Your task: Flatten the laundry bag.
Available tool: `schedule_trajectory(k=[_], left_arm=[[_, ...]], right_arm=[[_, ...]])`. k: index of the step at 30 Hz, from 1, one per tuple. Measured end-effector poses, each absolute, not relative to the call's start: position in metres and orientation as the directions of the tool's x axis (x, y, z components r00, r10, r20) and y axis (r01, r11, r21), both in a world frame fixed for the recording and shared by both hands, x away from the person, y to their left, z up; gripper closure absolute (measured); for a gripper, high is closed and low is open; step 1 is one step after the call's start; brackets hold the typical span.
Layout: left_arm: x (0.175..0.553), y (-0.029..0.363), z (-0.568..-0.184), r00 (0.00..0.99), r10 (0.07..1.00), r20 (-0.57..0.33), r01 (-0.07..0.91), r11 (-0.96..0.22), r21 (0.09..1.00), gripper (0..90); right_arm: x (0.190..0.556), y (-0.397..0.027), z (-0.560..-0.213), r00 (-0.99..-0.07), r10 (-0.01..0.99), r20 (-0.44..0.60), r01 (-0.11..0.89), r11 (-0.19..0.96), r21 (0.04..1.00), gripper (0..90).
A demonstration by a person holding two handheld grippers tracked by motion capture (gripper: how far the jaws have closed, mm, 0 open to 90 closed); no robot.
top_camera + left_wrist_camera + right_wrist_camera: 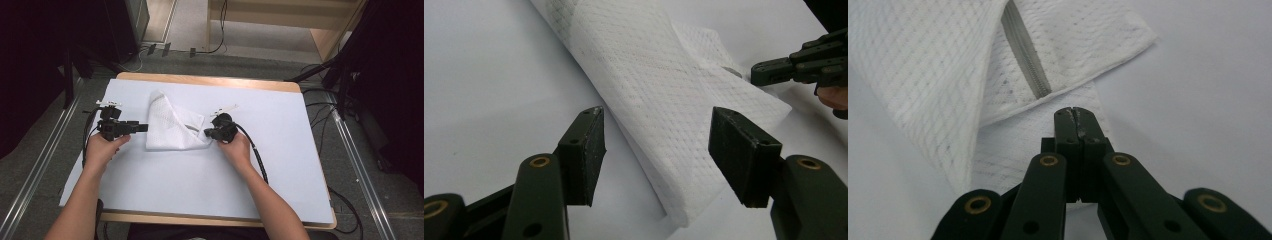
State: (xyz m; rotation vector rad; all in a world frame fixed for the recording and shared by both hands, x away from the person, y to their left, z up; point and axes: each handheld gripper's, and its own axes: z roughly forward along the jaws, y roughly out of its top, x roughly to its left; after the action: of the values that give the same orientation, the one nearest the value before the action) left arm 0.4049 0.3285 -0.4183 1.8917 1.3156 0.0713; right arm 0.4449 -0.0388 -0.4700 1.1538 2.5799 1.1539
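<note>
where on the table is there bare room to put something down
Free: the wide near strip of the table between the forearms, and the right side beyond the right gripper. Crowded: the middle, where the white cloth lies between both grippers, left gripper beside it.

Both forearms reaching in from the bottom edge, angled inward toward each other. Left hand [102,150] wrapped around the left gripper [656,150], held low and level, jaws standing wide apart, pads facing one another. Right hand [236,149] gripping the right gripper [1074,114], pointed forward and down, jaws pressed fully together, tips meeting.
</note>
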Motion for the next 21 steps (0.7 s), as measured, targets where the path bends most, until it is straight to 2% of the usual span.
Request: schedule_trajectory(k=[4, 5, 8, 11, 12, 14, 18, 20, 21], left_arm=[[0.405, 0.327, -0.419, 0.46, 0.804, -0.377, 0.76, -0.137, 0.635, 40.3], [0.405, 0.326, -0.419, 0.462, 0.803, -0.376, 0.758, -0.137, 0.638, 40.3], [0.406, 0.327, -0.419, 0.461, 0.798, -0.388, 0.76, -0.129, 0.636, 40.1], [0.405, 0.327, -0.419, 0.459, 0.797, -0.394, 0.761, -0.124, 0.636, 39.9], [0.405, 0.327, -0.418, 0.46, 0.796, -0.393, 0.76, -0.124, 0.638, 39.8], [0.405, 0.327, -0.418, 0.459, 0.798, -0.392, 0.759, -0.123, 0.639, 39.8], [0.405, 0.326, -0.418, 0.459, 0.797, -0.393, 0.761, -0.125, 0.637, 39.8], [0.405, 0.326, -0.418, 0.462, 0.797, -0.389, 0.761, -0.13, 0.635, 39.8], [0.405, 0.325, -0.418, 0.46, 0.798, -0.39, 0.762, -0.129, 0.634, 39.8]], right_arm=[[0.447, -0.043, -0.47, -0.702, 0.68, 0.211, 0.609, 0.421, 0.672, 90.0], [0.447, -0.043, -0.469, -0.703, 0.682, 0.203, 0.606, 0.425, 0.673, 85.6], [0.449, -0.046, -0.468, -0.7, 0.689, 0.187, 0.605, 0.432, 0.669, 84.5], [0.449, -0.048, -0.468, -0.703, 0.689, 0.177, 0.599, 0.439, 0.669, 79.5], [0.449, -0.047, -0.467, -0.71, 0.681, 0.181, 0.596, 0.444, 0.669, 74.4], [0.448, -0.047, -0.468, -0.714, 0.677, 0.177, 0.59, 0.446, 0.672, 73.3], [0.44, -0.045, -0.472, -0.707, 0.694, 0.138, 0.563, 0.433, 0.704, 74.8], [0.436, -0.046, -0.475, -0.705, 0.698, 0.122, 0.543, 0.421, 0.727, 79.0], [0.433, -0.046, -0.477, -0.707, 0.698, 0.111, 0.527, 0.415, 0.742, 85.6]])
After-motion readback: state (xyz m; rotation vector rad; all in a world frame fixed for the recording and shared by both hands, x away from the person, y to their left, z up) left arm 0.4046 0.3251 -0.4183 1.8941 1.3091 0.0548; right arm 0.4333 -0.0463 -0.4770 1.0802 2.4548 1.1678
